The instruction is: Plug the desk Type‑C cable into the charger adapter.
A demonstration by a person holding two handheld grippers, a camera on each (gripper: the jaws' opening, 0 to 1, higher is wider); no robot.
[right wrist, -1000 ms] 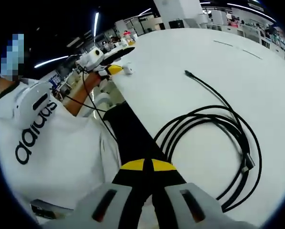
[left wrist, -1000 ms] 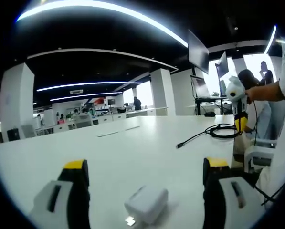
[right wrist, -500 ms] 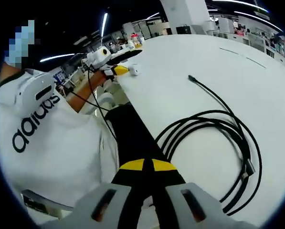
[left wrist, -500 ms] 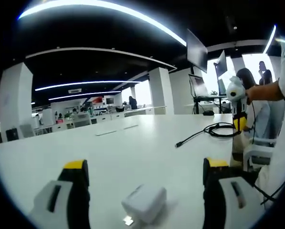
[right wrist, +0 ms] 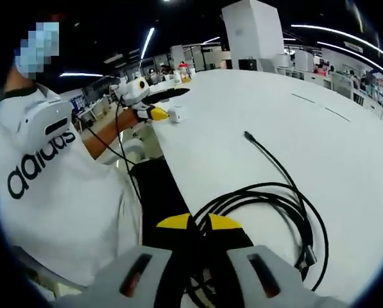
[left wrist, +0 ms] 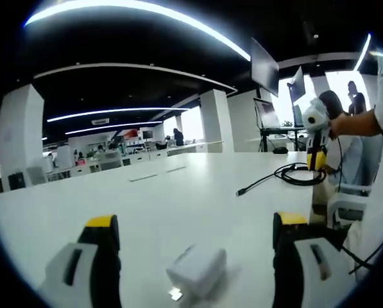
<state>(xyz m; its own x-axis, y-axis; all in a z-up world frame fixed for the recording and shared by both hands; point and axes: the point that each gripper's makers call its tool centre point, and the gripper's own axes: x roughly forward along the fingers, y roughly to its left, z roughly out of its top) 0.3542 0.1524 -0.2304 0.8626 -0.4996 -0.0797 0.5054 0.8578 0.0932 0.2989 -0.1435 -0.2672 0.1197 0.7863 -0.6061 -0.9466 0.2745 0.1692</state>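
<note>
the black type-c cable (right wrist: 268,199) lies coiled on the white desk (right wrist: 345,154) in the right gripper view, its loops just beyond the jaw tips at about 5 o'clock from centre. one loose end runs away toward 12 o'clock and finishes in a small plug (right wrist: 247,135) resting flat on the desk. in the left gripper view the same cable (left wrist: 294,174) sits far off at 3 o'clock, its free end pointing back toward the middle.

the white charger adapter (left wrist: 196,271) lies on the desk between the jaws of the left gripper (left wrist: 194,234), at 6 o'clock in that view, touching neither jaw. those jaws stand wide apart, yellow-tipped, with nothing in them. in the right gripper view the adapter (right wrist: 174,116) is a small white block at 11 o'clock, just beside the far-off left gripper (right wrist: 146,106).

the right gripper (right wrist: 199,222) has its yellow-tipped jaws drawn together to a thin slit; whether they pinch a strand of the cable i cannot tell. in the left gripper view it (left wrist: 315,131) hangs over the coil at 3 o'clock.

a person in a white t-shirt (right wrist: 56,192) sits at the desk edge.
</note>
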